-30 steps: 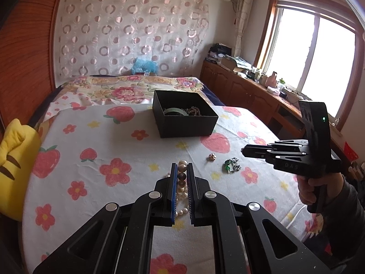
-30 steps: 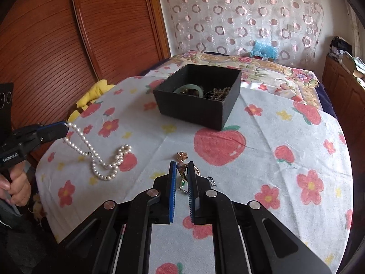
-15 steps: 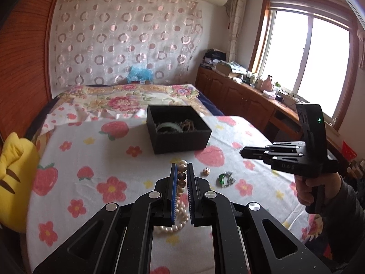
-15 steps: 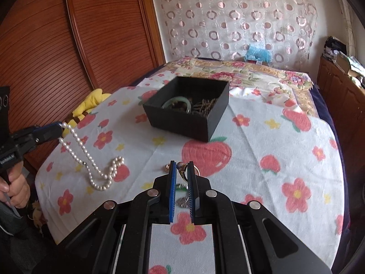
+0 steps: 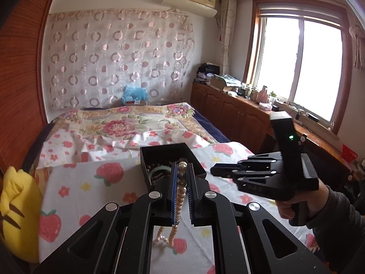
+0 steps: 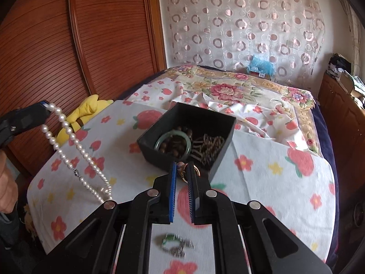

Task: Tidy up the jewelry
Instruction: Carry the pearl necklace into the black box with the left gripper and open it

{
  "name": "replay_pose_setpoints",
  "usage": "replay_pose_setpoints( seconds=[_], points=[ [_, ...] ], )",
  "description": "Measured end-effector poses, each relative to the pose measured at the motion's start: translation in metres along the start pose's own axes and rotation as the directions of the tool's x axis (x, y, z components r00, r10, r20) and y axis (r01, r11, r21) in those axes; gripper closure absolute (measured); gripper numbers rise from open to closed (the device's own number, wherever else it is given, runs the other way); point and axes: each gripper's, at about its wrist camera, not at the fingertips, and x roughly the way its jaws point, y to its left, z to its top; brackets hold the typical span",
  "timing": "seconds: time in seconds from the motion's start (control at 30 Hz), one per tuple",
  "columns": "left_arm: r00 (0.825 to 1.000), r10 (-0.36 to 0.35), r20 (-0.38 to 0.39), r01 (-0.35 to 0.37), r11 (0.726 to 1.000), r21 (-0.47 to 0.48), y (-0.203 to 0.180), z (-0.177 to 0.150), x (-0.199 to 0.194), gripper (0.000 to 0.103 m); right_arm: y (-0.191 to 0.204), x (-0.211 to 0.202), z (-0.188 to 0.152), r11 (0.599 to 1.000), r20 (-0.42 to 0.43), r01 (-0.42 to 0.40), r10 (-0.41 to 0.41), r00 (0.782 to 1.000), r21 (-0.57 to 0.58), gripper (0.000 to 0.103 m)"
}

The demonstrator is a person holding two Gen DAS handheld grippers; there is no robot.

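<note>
My left gripper (image 5: 181, 170) is shut on a white pearl necklace (image 5: 180, 196) and holds it up; the strand hangs down toward the tablecloth, as the right wrist view shows (image 6: 75, 150). My right gripper (image 6: 181, 171) is shut on a small gold ring-like piece (image 6: 182, 170), lifted just in front of the black jewelry box (image 6: 219, 123). The box holds a green bangle (image 6: 159, 140), dark wooden beads (image 6: 175, 143) and a brown chain. The box also shows in the left wrist view (image 5: 164, 148), just beyond my left fingertips.
A green and silver trinket (image 6: 174, 243) lies on the strawberry tablecloth (image 6: 273, 182) under my right gripper. A yellow plush toy (image 5: 16, 207) sits at the table's left edge. A bed lies behind the table, wooden cabinets (image 5: 228, 111) on the right.
Both grippers have risen and moved toward the box. The pearl necklace has lifted off the cloth and now hangs. The right gripper has lifted the gold piece off the table.
</note>
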Motion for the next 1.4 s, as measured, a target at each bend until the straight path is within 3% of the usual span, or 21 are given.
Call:
replay_pose_setpoints(
  seconds=[0.27, 0.6, 0.67, 0.73, 1.4],
  points=[
    [1.000, 0.023, 0.009, -0.023, 1.000, 0.007, 0.007, 0.032, 0.016, 0.096, -0.014, 0.041, 0.033, 0.999, -0.032, -0.002, 0.003, 0.999, 0.037, 0.092],
    [0.998, 0.060, 0.022, -0.061, 0.998, 0.027, 0.008, 0.072, 0.035, 0.096, -0.023, 0.065, 0.047, 0.999, -0.060, 0.014, -0.012, 0.998, 0.042, 0.091],
    [0.998, 0.060, 0.021, -0.061, 0.998, 0.027, 0.008, 0.078, 0.038, 0.096, -0.025, 0.066, 0.048, 0.999, -0.059, 0.011, -0.009, 0.998, 0.047, 0.084],
    [0.999, 0.049, 0.018, -0.049, 0.999, 0.024, 0.007, 0.085, 0.040, 0.096, -0.027, 0.065, 0.046, 0.999, -0.059, 0.011, -0.007, 0.998, 0.053, 0.080],
    [0.993, 0.105, 0.060, -0.109, 0.992, 0.060, -0.006, 0.131, 0.065, 0.096, -0.044, 0.044, 0.007, 0.998, -0.066, 0.014, -0.009, 0.998, 0.066, 0.080]
  ],
)
